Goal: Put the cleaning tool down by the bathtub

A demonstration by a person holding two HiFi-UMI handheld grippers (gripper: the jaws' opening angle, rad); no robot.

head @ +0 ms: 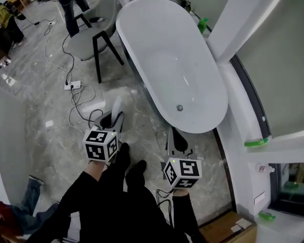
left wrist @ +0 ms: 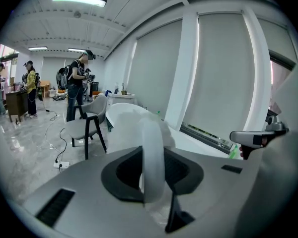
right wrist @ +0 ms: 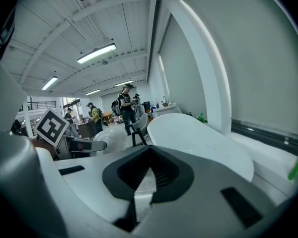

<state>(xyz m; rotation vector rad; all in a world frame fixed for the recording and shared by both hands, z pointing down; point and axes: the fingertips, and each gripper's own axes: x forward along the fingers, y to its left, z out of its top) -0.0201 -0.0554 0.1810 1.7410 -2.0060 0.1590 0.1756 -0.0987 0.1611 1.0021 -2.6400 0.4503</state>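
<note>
1. the cleaning tool (head: 116, 107) shows only as a pale, blurred white strip; its working end cannot be made out in any view.
2. in the left gripper view the lower part of the tool (left wrist: 153, 157) drops out of sight behind the gripper's grey body.
3. in the head view the person's dark sleeves and shoes cover the floor just under both marker cubes.
4. the left gripper (head: 113, 121) has its jaws pinching the tool, which stands upright between them and sticks out well past their tips.
5. the tool is in that grip, not lying on the floor, near the rounded near end of the bathtub (head: 157, 49) and to its left, apart from the rim.
6. the right gripper (head: 176, 142) has its jaws pressed together with nothing between them (right wrist: 150, 166), pointing at the tub's near end.
7. a grey chair (head: 91, 34) stands left of the tub, with a white power strip (head: 72, 85) and cables on the marble floor beside it.
</note>
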